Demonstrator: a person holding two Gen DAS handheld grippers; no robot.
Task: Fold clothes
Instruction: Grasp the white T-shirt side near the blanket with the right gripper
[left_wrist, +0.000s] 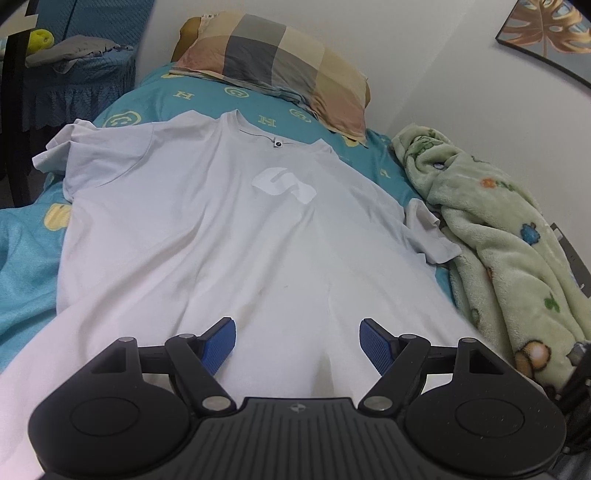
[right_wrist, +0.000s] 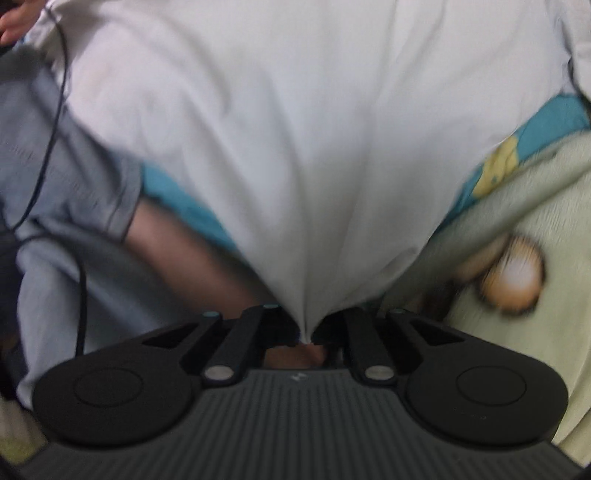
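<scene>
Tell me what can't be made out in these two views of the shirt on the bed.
- Left wrist view: the white T-shirt's hem, hidden behind the left gripper.
- Right wrist view: the right gripper's pads, buried in bunched shirt; motion blur smears the green blanket's print.
- Left wrist view: the wall picture, cut off by the edge.

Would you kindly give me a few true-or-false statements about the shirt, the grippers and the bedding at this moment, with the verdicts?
1. The white T-shirt lies spread on the teal bedsheet. True.
2. The left gripper is clamped on the shirt. False: its blue pads stand apart, holding nothing.
3. The right gripper pinches a bunch of the shirt's fabric. True.
4. The checked pillow lies on top of the shirt. False: it sits beyond the collar, on the sheet.
5. A green fleece blanket lies along the shirt's wall side. True.
</scene>
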